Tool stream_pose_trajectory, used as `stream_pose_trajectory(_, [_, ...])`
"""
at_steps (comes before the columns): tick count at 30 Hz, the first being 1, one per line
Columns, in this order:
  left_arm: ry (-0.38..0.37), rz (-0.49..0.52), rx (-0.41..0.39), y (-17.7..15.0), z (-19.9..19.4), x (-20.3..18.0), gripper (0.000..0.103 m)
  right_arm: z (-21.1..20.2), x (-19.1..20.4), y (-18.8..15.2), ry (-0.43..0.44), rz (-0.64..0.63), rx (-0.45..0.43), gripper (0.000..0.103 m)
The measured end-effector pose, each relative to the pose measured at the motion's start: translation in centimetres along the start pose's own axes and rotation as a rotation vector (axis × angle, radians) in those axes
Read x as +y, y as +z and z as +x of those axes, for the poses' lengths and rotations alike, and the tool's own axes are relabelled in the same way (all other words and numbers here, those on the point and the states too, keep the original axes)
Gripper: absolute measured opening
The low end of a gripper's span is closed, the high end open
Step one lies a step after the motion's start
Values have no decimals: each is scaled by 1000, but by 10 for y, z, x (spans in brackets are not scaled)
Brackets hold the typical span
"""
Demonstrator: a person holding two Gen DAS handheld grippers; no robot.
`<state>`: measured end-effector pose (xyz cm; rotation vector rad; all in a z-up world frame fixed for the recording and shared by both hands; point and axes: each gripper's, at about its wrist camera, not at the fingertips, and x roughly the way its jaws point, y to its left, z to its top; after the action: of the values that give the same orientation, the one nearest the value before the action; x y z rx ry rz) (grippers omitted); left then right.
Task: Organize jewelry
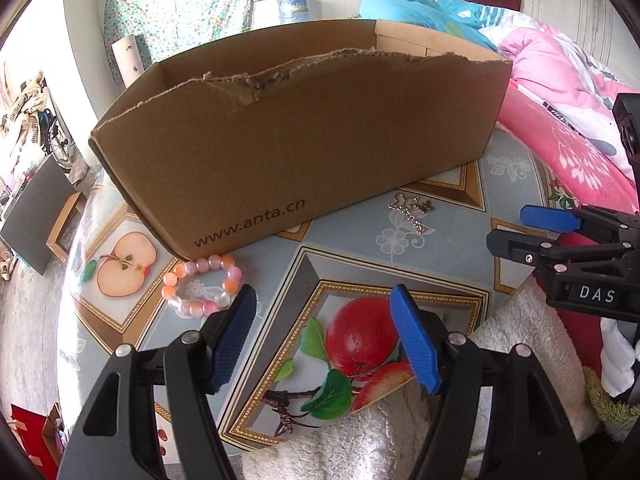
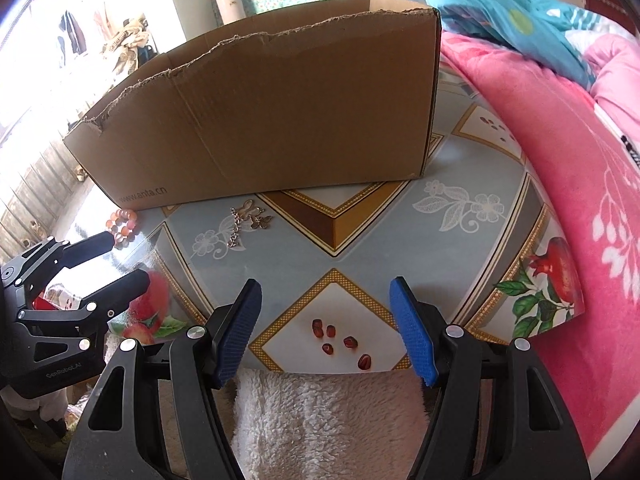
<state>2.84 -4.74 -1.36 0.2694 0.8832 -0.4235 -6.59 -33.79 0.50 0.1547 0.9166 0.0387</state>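
Observation:
A pink and orange bead bracelet point(image 1: 202, 286) lies on the table just in front of the brown cardboard box point(image 1: 304, 140); it also shows in the right wrist view point(image 2: 125, 224). A silver butterfly chain point(image 1: 412, 210) lies right of it, near the box's front, and shows in the right wrist view point(image 2: 250, 220). My left gripper point(image 1: 324, 340) is open and empty, its left finger close beside the bracelet. My right gripper point(image 2: 326, 328) is open and empty, low over the table's front edge; it also shows in the left wrist view point(image 1: 516, 228).
The table point(image 2: 360, 240) has a fruit-print cover. A white fluffy cloth point(image 2: 328, 424) hangs over its front edge. A pink blanket point(image 2: 560, 160) on a bed borders the table on the right. The box point(image 2: 272, 116) has a torn front rim.

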Motion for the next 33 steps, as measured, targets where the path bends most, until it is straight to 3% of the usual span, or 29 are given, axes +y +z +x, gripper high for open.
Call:
stream_pose_trajectory(25, [-9, 7, -36, 4, 1, -12, 67, -12, -5, -6, 70, 24, -81, 64])
stream_pose_trajectory(33, [-84, 5, -66, 6, -1, -16, 67, -13, -9, -2, 88, 41, -114, 64])
